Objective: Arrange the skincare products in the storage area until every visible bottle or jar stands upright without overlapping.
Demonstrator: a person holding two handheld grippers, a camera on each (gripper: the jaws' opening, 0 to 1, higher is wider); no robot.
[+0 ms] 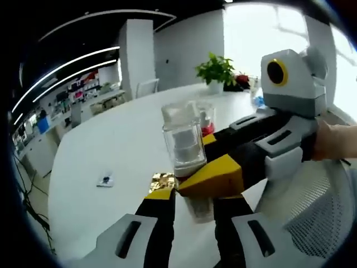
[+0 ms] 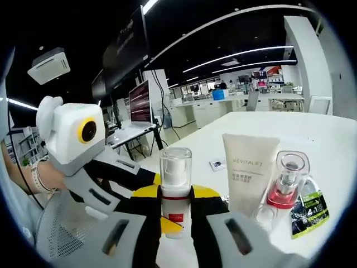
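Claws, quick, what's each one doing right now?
Left claw: closed on a clear-capped bottle.
Right claw: closed on the same bottle, from the other side.

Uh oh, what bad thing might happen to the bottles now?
The clear-capped bottle is squeezed between the right gripper jaws; a jerk might tip it. The left gripper crowds in beside it and might bump it. The white tube and pink-pump bottle stand close, so a knock might topple them.
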